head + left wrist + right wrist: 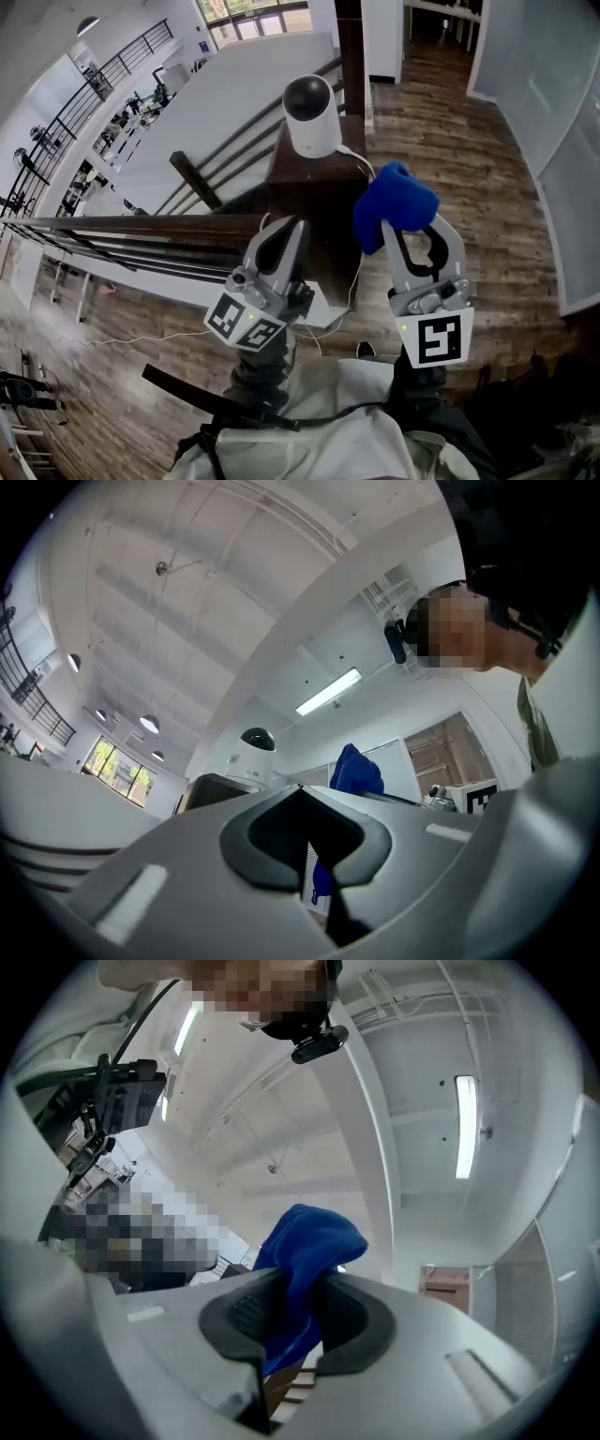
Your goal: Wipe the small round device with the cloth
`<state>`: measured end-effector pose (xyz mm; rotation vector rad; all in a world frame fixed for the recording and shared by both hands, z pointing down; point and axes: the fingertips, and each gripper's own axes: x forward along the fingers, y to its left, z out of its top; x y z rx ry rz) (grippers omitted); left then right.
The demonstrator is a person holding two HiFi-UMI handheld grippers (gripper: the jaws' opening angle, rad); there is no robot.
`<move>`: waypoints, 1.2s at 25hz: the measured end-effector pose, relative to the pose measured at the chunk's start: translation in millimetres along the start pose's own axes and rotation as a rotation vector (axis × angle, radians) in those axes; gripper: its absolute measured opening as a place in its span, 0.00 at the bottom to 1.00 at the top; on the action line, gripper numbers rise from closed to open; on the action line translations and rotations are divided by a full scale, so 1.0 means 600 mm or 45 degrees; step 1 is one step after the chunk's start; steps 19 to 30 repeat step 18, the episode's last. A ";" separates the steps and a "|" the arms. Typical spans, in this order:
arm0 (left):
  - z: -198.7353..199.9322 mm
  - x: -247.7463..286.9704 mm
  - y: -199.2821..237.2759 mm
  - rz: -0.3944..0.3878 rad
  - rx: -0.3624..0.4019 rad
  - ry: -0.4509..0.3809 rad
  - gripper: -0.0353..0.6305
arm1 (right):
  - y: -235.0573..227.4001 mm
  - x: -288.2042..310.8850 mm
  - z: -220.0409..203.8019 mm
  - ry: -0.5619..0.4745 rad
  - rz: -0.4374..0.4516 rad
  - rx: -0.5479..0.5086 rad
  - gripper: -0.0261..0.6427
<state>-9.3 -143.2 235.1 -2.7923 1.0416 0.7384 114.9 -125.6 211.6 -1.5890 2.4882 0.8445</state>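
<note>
The small round device (309,117), white with a black dome top, stands on a dark wooden post (323,187) ahead of me. It also shows in the left gripper view as the device (255,753), far off. My right gripper (413,225) is shut on a bunched blue cloth (395,203), held up just right of and below the device, not touching it. In the right gripper view the cloth (309,1246) pokes up from between the right gripper (292,1286) jaws. My left gripper (285,232) hangs over the post's near end, shut and empty; the left gripper (300,790) tips meet.
A dark wooden railing (112,225) runs left from the post above an open floor far below. A white cable (361,164) leaves the device and drops down the post's front. Wood flooring (469,169) and a glass wall (562,141) lie to the right.
</note>
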 end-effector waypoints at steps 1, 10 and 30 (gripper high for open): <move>0.002 0.000 0.000 0.008 0.010 -0.003 0.06 | 0.002 0.002 0.003 -0.013 0.014 -0.005 0.17; 0.021 0.001 -0.006 0.069 0.093 -0.037 0.06 | 0.011 -0.003 -0.009 -0.038 0.108 0.014 0.17; 0.030 0.007 -0.017 0.085 0.118 -0.060 0.06 | 0.004 -0.009 -0.005 -0.079 0.134 0.032 0.17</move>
